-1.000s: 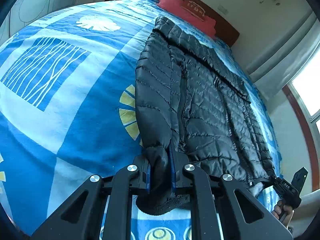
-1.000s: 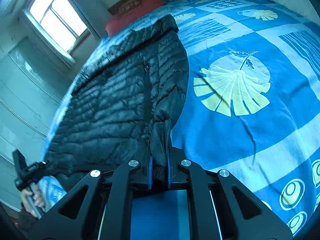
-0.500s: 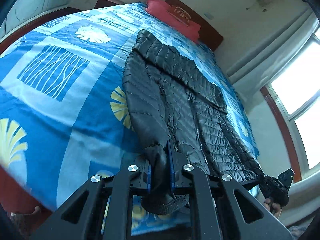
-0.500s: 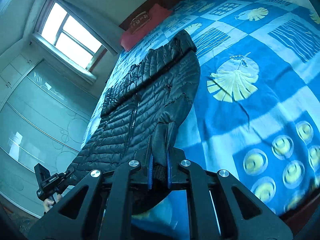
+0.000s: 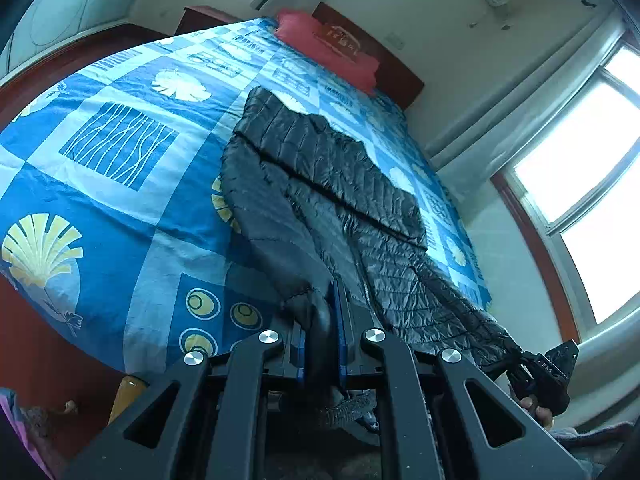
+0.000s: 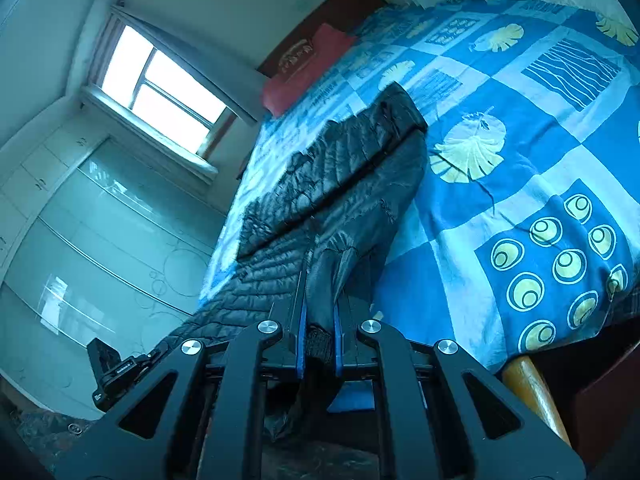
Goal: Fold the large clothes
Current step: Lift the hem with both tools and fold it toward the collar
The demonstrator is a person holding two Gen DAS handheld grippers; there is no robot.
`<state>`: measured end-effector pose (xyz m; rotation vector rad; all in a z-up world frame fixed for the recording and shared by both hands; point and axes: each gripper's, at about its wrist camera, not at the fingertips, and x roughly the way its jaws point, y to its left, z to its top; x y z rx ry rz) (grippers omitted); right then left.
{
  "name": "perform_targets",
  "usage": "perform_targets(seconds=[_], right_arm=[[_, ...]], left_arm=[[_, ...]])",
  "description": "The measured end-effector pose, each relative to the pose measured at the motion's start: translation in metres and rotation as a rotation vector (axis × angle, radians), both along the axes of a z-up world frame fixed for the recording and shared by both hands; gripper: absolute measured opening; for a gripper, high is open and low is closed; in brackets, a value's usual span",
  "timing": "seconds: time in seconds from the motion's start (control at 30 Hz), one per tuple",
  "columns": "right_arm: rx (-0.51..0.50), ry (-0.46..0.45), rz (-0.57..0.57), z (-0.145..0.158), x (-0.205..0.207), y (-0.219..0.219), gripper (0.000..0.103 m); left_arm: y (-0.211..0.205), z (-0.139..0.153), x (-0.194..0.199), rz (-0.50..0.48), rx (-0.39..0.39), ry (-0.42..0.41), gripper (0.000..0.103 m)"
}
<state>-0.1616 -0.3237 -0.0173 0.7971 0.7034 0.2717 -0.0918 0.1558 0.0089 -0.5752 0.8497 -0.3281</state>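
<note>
A black quilted puffer jacket [image 5: 320, 184] lies lengthwise on the blue patterned bedspread [image 5: 120, 184], its far end toward the pillow. My left gripper [image 5: 320, 320] is shut on one near corner of the hem, which bunches between the blue pads. In the right wrist view the jacket [image 6: 340, 200] runs away from my right gripper [image 6: 320, 312], shut on the other near corner. Both corners are raised off the bed's foot edge, with the hem stretched between them. Each view shows the other gripper at the side: the right gripper [image 5: 520, 360] and the left gripper [image 6: 152, 356].
A red pillow [image 5: 332, 48] and a dark wooden headboard [image 5: 400, 72] sit at the far end. A bright window [image 5: 580, 160] is on one side and frosted wardrobe doors [image 6: 100, 220] stand beyond the bed. A wooden bed leg [image 6: 532, 396] shows below the bedspread's edge.
Both grippers have risen and drawn back past the bed's foot edge, still gripping the hem corners. The jacket's near end has lifted and slid toward me.
</note>
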Motion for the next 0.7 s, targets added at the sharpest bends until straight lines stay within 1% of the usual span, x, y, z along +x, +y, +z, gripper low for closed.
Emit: perform_targets(seconds=[0.17,0.33,0.43,0.5,0.57,0.63,0.7], right_arm=[[-0.001,-0.033,0.0,0.008,0.014,-0.005,0.009],[0.025,-0.092,0.016,0.025,0.037,-0.007,0.009],[0.049,-0.117,0.027,0.037,0.06,-0.011,0.009],[0.066,-0.139,0.034,0.045,0.083,-0.014,0.009],[0.046,-0.15,0.029,0.052,0.107,-0.015,0.009],[0.041,-0.161,0.032,0.056,0.137,-0.017,0.009],[0.03,-0.175,0.039,0.06,0.175,-0.018,0.009]], left_arm=[[0.009,-0.005,0.015,0.008,-0.011,0.012,0.011],[0.007,0.019,0.04,-0.019,0.018,-0.071,0.011],[0.005,0.031,0.057,-0.033,0.012,-0.11,0.011],[0.003,0.037,0.075,-0.04,0.009,-0.133,0.011],[0.001,0.042,0.097,-0.043,0.018,-0.15,0.011],[-0.001,0.044,0.118,-0.045,0.024,-0.16,0.011],[-0.003,0.047,0.148,-0.048,0.028,-0.175,0.011]])
